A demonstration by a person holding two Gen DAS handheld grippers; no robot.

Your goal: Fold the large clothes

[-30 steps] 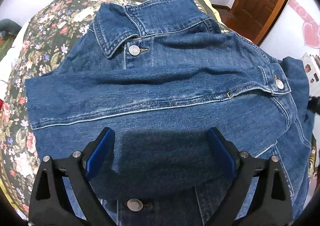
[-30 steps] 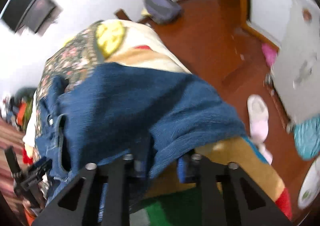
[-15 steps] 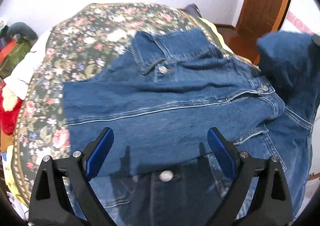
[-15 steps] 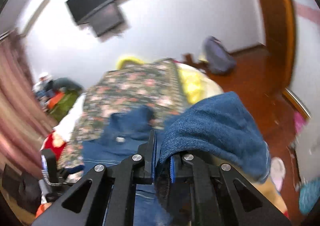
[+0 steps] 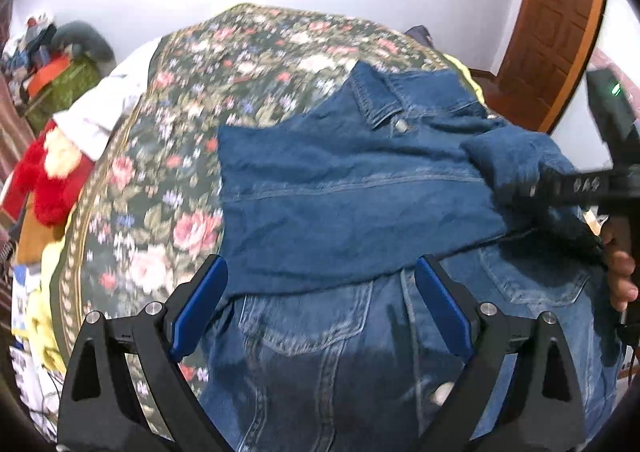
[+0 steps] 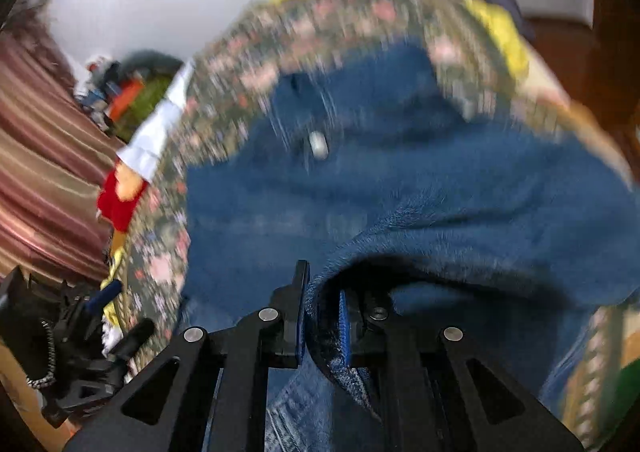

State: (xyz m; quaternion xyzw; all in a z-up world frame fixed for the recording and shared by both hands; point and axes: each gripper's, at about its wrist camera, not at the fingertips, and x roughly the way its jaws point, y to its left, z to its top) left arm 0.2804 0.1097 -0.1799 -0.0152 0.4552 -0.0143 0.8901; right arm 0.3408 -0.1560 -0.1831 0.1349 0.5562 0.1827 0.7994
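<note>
A blue denim jacket [image 5: 340, 204] lies on a floral bedspread [image 5: 168, 172], collar away from me, one sleeve folded flat across its chest. My left gripper [image 5: 320, 304] hangs open above the jacket's lower front, nothing between its blue pads. My right gripper [image 6: 323, 316] is shut on a fold of the jacket's other sleeve [image 6: 460, 220], which arches up over the jaws and across the jacket. In the left wrist view the right gripper [image 5: 540, 180] comes in from the right edge with that sleeve [image 5: 516, 160] draped on it, a hand [image 5: 620, 268] behind it.
A red plush toy [image 5: 44, 180] and white cloth [image 5: 104, 108] lie off the bed's left edge. Piled things [image 5: 60, 68] stand in the far left corner. A wooden door [image 5: 560, 24] is at the far right. Striped curtains [image 6: 40, 156] hang at left.
The right gripper has swung the held sleeve from off the bed's side in over the jacket. The left gripper has drawn back and up, staying open, so more of the bed shows.
</note>
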